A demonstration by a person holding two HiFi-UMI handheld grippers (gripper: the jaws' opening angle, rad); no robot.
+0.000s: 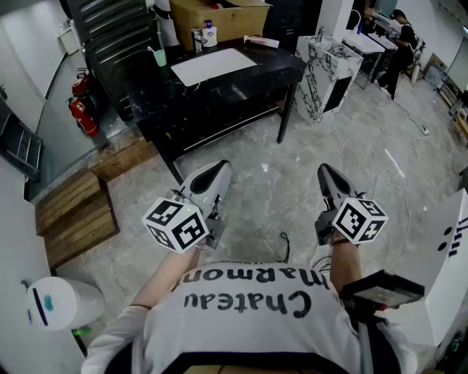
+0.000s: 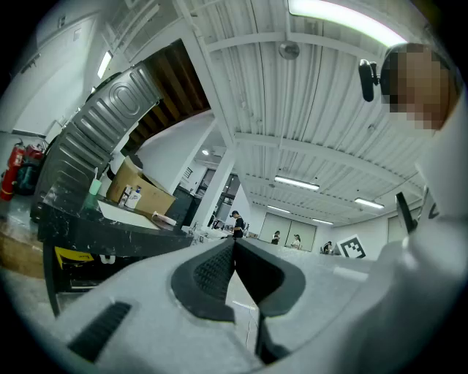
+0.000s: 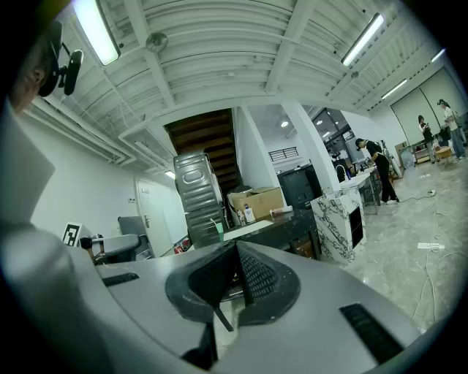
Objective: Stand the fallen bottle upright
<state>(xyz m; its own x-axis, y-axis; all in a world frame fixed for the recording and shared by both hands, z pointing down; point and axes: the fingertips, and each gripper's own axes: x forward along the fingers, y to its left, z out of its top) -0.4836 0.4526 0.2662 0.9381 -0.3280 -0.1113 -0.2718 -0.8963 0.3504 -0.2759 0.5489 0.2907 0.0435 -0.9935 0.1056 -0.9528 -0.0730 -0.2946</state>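
Both grippers hang over the marble floor, well short of a black table [image 1: 241, 91]. My left gripper [image 1: 219, 169] is shut with nothing in it; its pads meet at the tip [image 2: 234, 242]. My right gripper [image 1: 324, 172] is shut and empty too [image 3: 236, 245]. On the table's far side a white bottle with a blue cap [image 1: 210, 33] stands upright by a cardboard box [image 1: 219, 16]. A pale long item [image 1: 261, 42] lies flat near the box; I cannot tell whether it is a bottle. A white mat [image 1: 213, 66] and a green cup [image 1: 160, 56] are also there.
A marble-patterned cabinet [image 1: 327, 69] stands right of the table. Red fire extinguishers [image 1: 82, 106] and wooden pallets [image 1: 73, 212] are at the left, with a white round bin [image 1: 58, 303] near my left side. Cables [image 1: 387, 182] trail across the floor. A person [image 1: 401, 44] works at the back right.
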